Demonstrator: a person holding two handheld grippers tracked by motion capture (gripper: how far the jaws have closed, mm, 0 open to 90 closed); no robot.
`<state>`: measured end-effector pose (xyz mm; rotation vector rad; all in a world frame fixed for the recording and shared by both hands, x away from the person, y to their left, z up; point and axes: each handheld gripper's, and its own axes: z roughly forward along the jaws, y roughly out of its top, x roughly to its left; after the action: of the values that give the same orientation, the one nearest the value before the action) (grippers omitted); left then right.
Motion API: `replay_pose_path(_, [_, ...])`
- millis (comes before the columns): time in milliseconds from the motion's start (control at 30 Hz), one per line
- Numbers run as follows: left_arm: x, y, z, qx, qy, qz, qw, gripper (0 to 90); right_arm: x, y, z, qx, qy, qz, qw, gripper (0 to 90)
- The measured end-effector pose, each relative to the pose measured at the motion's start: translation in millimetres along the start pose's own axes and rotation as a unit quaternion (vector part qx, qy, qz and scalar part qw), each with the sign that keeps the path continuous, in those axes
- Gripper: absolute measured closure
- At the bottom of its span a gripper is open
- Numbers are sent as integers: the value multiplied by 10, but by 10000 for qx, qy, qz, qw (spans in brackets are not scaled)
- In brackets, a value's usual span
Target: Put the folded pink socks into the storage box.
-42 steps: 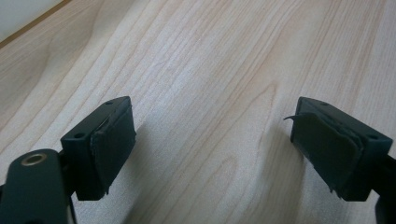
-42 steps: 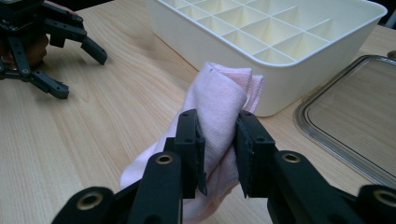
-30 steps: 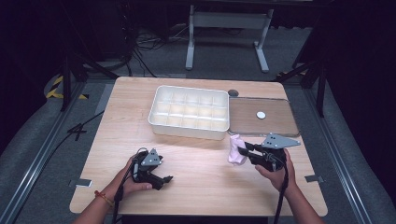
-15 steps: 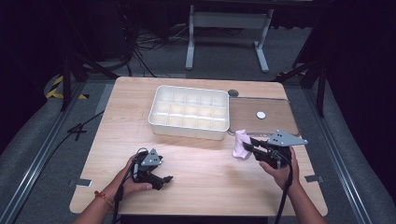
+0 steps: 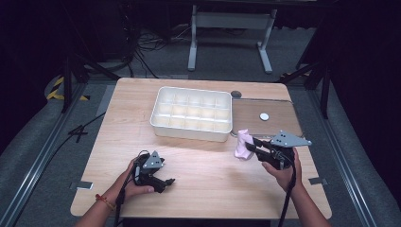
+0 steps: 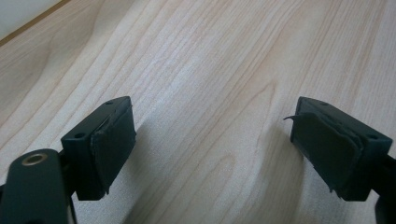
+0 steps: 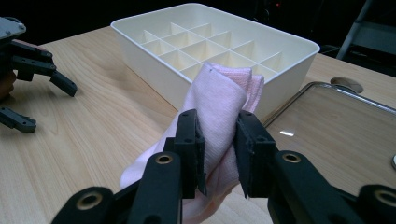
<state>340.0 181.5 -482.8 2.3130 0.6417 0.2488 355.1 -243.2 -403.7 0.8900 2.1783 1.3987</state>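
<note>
The pink cloth (image 7: 219, 100) is pinched in the jaws of the right gripper (image 7: 219, 154), just beside the white tray (image 5: 191, 130) and the clear lid (image 5: 279, 124). The left gripper (image 5: 163, 182) rests on the tabletop (image 5: 203, 161), jaws wide apart with nothing between them.

A white tray (image 5: 191, 127) divided into a grid of small square compartments stands on the wooden table (image 5: 132, 109), towards its far edge and about midway along it. Just to the right of the tray, touching or nearly touching it, a flat clear lid (image 5: 279, 124) with a small white knob (image 5: 264, 116) at its centre lies near the table's far right corner; a round dark disc (image 5: 236, 94) is set in the tabletop at the lid's far left corner. On the floor beyond the table stand a grey metal frame (image 5: 227, 21) and loose black cables (image 5: 142, 52).
</note>
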Motion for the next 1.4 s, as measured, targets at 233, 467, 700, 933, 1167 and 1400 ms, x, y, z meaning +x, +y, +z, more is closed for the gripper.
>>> replay_pose_path(233, [-5, -4, -1, -4, -28, -24, 10000, 141, 12, 16, 7, -21, -19, -15, 10000, 725])
replay_pose_path(467, [-5, -3, -1, -6, -29, -25, 10000, 142, 33, 70, 74, -30, -2, -90, 10000, 724])
replay_pose_path(700, [-11, -5, -4, 7, -16, -60, 10000, 141, 13, 212, 146, -92, -19, -226, 9997, 725])
replay_pose_path(933, [-15, -7, -4, 1, -4, -72, 10000, 142, -61, 398, 232, -106, 1, -325, 9994, 725])
replay_pose_path(1167, [-17, -8, -4, -11, 6, -72, 10000, 142, -122, 570, 360, -175, -39, -333, 9993, 725])
replay_pose_path(1400, [-21, -13, -11, 3, 8, -66, 10000, 141, -174, 629, 475, -118, -134, -389, 9991, 725])
